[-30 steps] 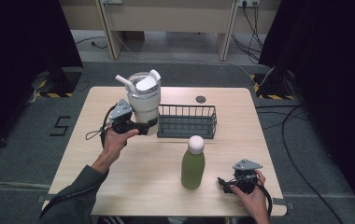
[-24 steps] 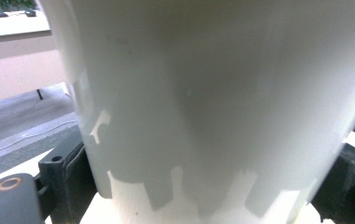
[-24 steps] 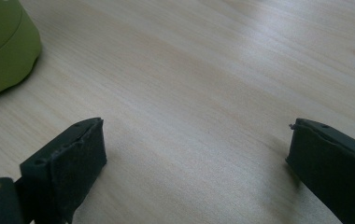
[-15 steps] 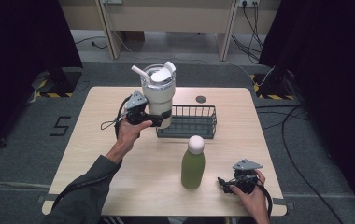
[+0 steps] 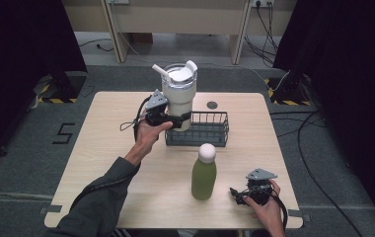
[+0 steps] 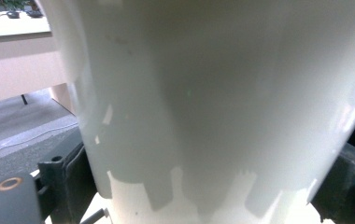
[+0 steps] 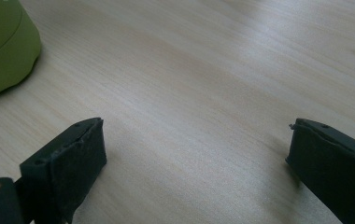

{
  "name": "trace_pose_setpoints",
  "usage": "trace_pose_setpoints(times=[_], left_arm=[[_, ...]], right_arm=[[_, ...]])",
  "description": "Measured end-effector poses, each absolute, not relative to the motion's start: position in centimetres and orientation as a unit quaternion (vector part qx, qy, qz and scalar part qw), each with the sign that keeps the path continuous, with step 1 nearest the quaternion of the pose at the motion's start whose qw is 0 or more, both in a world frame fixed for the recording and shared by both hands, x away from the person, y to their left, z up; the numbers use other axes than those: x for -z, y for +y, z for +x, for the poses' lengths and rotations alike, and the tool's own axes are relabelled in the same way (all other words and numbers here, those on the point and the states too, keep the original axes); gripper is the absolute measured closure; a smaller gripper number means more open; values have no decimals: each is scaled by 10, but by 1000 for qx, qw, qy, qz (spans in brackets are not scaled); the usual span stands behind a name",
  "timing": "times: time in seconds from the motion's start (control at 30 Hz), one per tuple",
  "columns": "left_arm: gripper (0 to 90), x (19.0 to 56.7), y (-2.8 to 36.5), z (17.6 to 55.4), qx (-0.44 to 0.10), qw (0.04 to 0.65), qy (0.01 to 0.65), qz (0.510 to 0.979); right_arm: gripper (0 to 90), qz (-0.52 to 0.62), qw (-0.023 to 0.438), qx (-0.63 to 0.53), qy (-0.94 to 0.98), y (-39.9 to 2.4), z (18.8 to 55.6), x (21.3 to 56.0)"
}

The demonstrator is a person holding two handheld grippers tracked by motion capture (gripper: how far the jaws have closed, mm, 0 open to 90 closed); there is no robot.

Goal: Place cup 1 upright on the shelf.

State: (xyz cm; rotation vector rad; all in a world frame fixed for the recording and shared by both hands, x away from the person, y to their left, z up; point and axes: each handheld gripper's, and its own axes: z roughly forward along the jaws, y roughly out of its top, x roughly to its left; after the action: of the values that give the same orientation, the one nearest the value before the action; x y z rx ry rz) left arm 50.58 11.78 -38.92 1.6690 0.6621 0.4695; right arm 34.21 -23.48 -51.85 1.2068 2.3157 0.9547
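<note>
- While the left hand-held gripper [image 5: 181, 120] clamps the lower body of the white tumbler [image 5: 178, 97], the tumbler stands upright above the left end of the wire basket [image 5: 210, 129], at about 12 o'clock on the table [image 5: 111, 148] in the high view.
- In the left gripper view the tumbler's pale wall [image 6: 213, 102] sits between the two black jaws, which press it at either side near the bottom corners.
- The tumbler's lid carries a white straw [image 5: 159, 71] leaning toward 10 o'clock and a raised flap toward 2 o'clock.
- Whether the tumbler's base touches the basket floor or hangs over it I cannot tell from the high view.
- The right hand-held gripper [image 5: 236, 193] rests low near the table's 5 o'clock corner, held by the right hand [image 5: 267, 210], with its jaws spread apart and nothing between them but bare wood in the right gripper view [image 7: 194, 140].
- A green bottle [image 5: 204, 172] with a white cap stands upright near the table's middle, just at 9 o'clock of the right gripper; its base shows at the upper left of the right gripper view.
- A small dark round disc [image 5: 212, 105] lies on the table at 1 o'clock of the tumbler, just beyond the basket's far rim.
</note>
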Motion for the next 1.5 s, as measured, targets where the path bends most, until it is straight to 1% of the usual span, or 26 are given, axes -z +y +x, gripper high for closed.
trace_pose_setpoints(times=[0.7,1.5], left_arm=[[106,412,111,533,-210,594,308,712],[106,439,112,536,-209,588,321,712]], right_arm=[[47,426,180,-338,820,-235,342,518],[47,425,180,-337,821,-235,342,518]])
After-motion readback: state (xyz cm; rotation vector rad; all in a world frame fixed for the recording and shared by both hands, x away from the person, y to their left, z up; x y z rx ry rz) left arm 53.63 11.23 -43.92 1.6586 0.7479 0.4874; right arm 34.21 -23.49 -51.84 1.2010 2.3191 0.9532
